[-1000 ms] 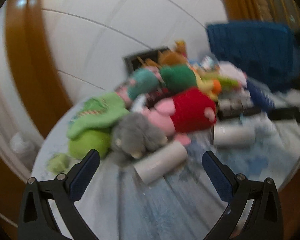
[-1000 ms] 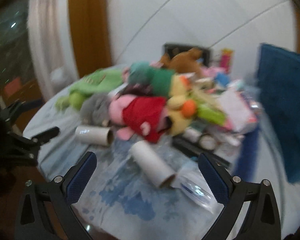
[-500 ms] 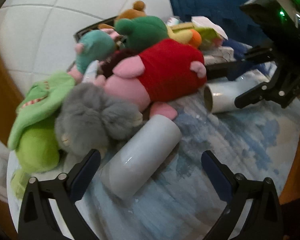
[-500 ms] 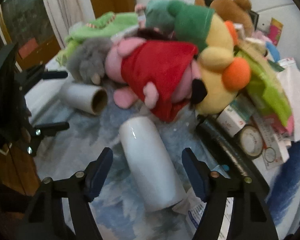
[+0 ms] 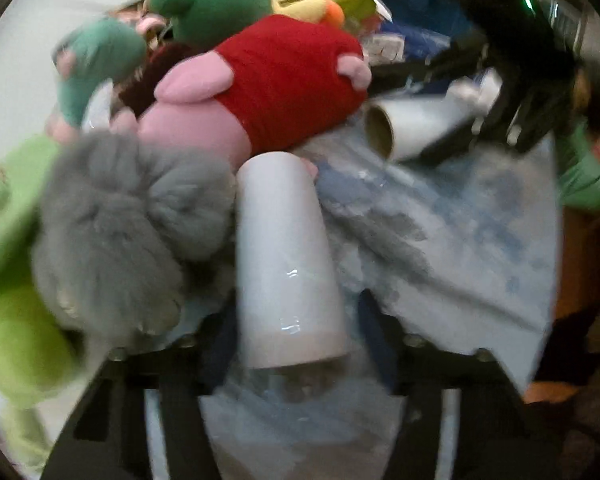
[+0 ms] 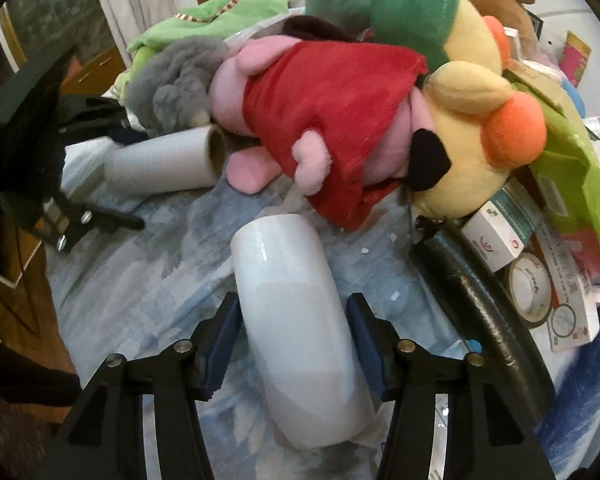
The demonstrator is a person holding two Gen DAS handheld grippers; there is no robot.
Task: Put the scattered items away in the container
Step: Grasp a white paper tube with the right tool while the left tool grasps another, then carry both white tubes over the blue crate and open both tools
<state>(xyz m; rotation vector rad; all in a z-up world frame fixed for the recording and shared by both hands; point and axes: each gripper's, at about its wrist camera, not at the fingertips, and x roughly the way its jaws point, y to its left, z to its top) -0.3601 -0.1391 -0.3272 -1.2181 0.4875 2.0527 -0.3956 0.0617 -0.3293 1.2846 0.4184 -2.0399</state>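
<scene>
Each gripper is straddling its own white roll on the blue-patterned worktop (image 6: 148, 292).

The right gripper (image 6: 296, 344) fingers are closing narrowly around the near roll (image 6: 296, 320); the left gripper (image 5: 296, 344) fingers are flanking the other roll (image 5: 284, 256), contact unclear. Beyond, the plush pile (image 6: 332, 92) is lying heaped.

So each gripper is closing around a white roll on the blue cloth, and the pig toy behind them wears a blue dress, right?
Not quite: the pig toy's dress is red, as the right wrist view shows. The rest holds: left gripper and right gripper each straddle a white roll on the blue cloth.
</scene>
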